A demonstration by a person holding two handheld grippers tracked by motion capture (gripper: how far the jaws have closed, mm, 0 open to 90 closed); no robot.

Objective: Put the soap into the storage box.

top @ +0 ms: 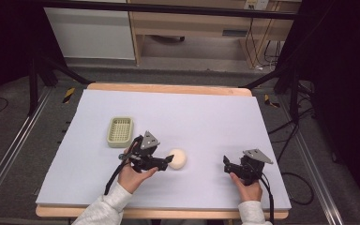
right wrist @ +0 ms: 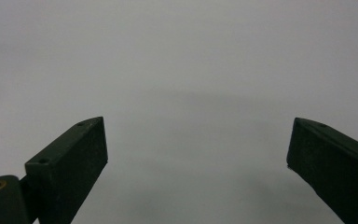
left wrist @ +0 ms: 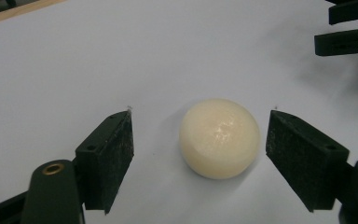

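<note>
In the high view, the person's sleeves (top: 104, 209) are cut off by the bottom edge. The left gripper (top: 168, 161) covers the near left side of the cream ball (top: 178, 158). The holes in the green basket (top: 120, 131) are too small to count.

In the left gripper view, the other gripper (left wrist: 347, 29) is cut off at the upper right corner, so its body is out of sight.

High view looked forward and down over whole table (top: 225, 112). Left gripper view sat low, close to cream ball (left wrist: 220, 138) — shared with high view. Right gripper view faced bare sheet, close.
</note>
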